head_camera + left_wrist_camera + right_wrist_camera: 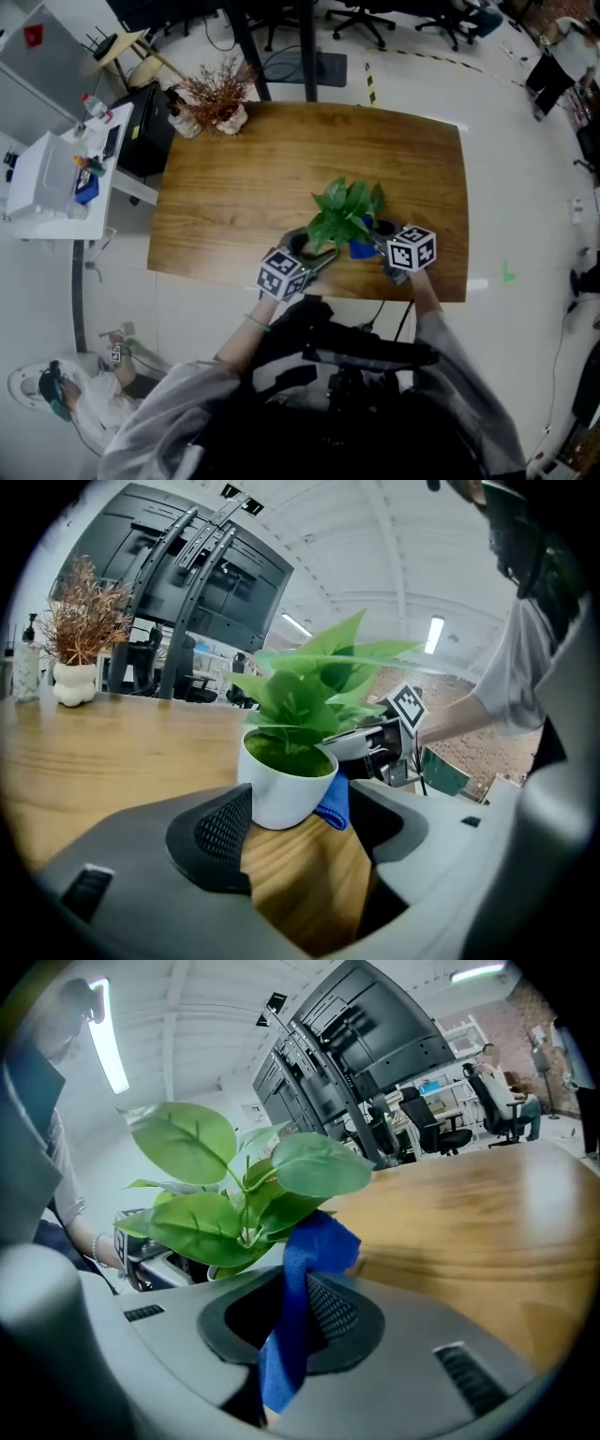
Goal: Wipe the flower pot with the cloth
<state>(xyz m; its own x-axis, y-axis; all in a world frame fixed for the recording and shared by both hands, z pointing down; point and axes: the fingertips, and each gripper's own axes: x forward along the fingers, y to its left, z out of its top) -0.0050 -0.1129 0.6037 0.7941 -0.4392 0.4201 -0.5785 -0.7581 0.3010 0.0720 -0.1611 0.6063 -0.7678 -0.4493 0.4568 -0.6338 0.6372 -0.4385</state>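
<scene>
Flower pot: a white flower pot point(286, 794) with a green leafy plant point(345, 214) stands upright near the front edge of the desk, between the two grippers.
Cloth: a blue cloth point(298, 1307) lies against the pot's side, between the pot and the far jaw of the left gripper.
Right gripper: the right gripper point(382, 251) has its jaws closed on a strip of the cloth, close under the leaves.
Left gripper: the left gripper point(316, 259) has its jaws wide apart with the pot between their tips. The near pad touches the pot's wall, and the other jaw stands off it behind the cloth.
Desk: the wooden desk point(262, 178) is brown with a visible grain. At its far left corner stand a dried reddish plant in a pale vase point(220, 98) and a small bottle point(178, 117) just beside it.
Room: the floor point(525, 169) is pale and glossy. A white side table point(56, 173) holding small items stands to the left, and office chairs point(366, 14) stand beyond the desk. Yellow-and-black tape point(369, 82) marks the floor near them.
Ceiling: a light strip point(108, 1040) runs overhead.
</scene>
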